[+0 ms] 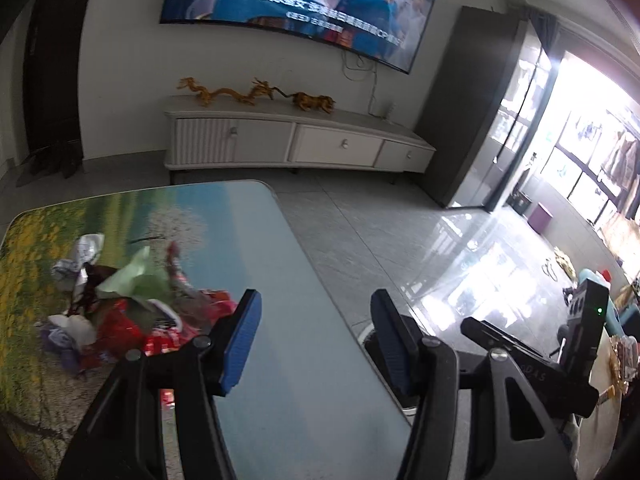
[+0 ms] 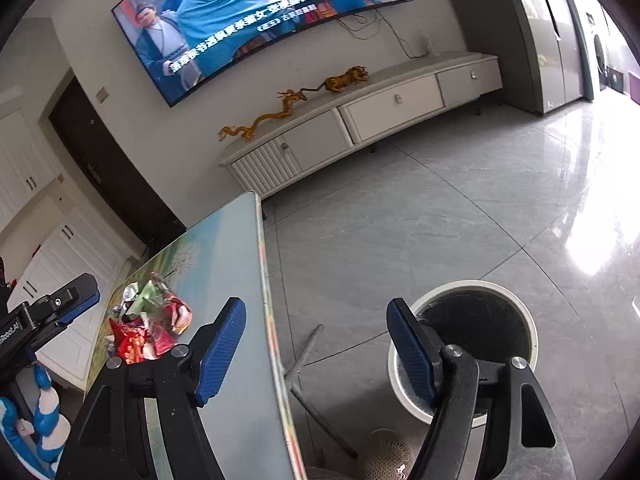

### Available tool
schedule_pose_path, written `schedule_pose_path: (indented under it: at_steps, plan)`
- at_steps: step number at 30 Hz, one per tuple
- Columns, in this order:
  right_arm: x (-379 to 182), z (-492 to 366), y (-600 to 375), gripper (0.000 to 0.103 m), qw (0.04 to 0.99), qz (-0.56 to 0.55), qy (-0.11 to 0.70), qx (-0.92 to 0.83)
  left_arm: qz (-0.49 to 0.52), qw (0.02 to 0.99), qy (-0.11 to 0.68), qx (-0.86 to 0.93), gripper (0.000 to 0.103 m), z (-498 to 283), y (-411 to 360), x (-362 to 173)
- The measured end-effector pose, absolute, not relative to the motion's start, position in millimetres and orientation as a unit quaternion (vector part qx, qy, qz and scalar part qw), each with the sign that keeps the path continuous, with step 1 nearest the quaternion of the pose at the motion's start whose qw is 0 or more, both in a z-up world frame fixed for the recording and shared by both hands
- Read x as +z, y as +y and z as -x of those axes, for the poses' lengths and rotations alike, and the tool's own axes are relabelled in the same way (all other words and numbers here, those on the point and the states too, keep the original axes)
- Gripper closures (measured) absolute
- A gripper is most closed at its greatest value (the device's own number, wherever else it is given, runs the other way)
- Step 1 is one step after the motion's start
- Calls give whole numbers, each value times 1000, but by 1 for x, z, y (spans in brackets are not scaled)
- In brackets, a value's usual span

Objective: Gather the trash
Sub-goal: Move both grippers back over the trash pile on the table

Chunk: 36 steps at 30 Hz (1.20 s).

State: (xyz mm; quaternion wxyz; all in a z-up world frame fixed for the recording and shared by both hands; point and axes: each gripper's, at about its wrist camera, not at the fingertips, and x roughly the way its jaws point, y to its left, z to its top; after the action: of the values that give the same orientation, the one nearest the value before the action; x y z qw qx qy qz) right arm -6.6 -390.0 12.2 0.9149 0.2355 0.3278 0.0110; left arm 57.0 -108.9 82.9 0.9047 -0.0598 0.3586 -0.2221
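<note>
A heap of crumpled wrappers [image 1: 132, 304], red, green, silver and white, lies on the left part of a table with a landscape print [image 1: 280, 360]. My left gripper [image 1: 316, 340] is open and empty above the table's right half, right of the heap. My right gripper [image 2: 320, 348] is open and empty over the table's right edge [image 2: 264, 320]. The heap also shows in the right wrist view [image 2: 148, 324], to the gripper's left. A white round trash bin with a dark liner [image 2: 468, 344] stands on the floor right of the table.
A white TV cabinet [image 1: 296, 140] with gold figurines stands under a wall TV [image 1: 304, 0]. Grey tiled floor [image 2: 440, 220] spreads to the right. The table's metal legs [image 2: 308, 384] show below its edge. The other gripper [image 2: 48, 312] is at the far left.
</note>
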Motion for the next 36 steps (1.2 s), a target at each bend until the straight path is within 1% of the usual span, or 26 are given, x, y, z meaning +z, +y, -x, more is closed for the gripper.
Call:
schedule_pose_path:
  at_steps: [7, 11, 15, 23, 31, 36]
  plan:
    - [41, 4, -340, 34, 926, -197, 318, 49, 100, 917, 351, -158, 48, -36, -17, 77]
    - [49, 1, -316, 34, 928, -183, 318, 70, 103, 920, 359, -119, 48, -29, 13, 64]
    - [50, -5, -298, 35, 927, -169, 324, 88, 118, 911, 386, -86, 50, -36, 36, 46]
    - [26, -39, -267, 35, 913, -147, 361, 122, 91, 899, 419, -87, 50, -59, 22, 13]
    - [-2, -85, -242, 35, 895, -130, 398, 156, 64, 901, 418, -92, 50, -93, 5, 6]
    - [-17, -113, -222, 35, 885, -109, 417, 176, 64, 894, 434, -91, 50, -111, 2, -6]
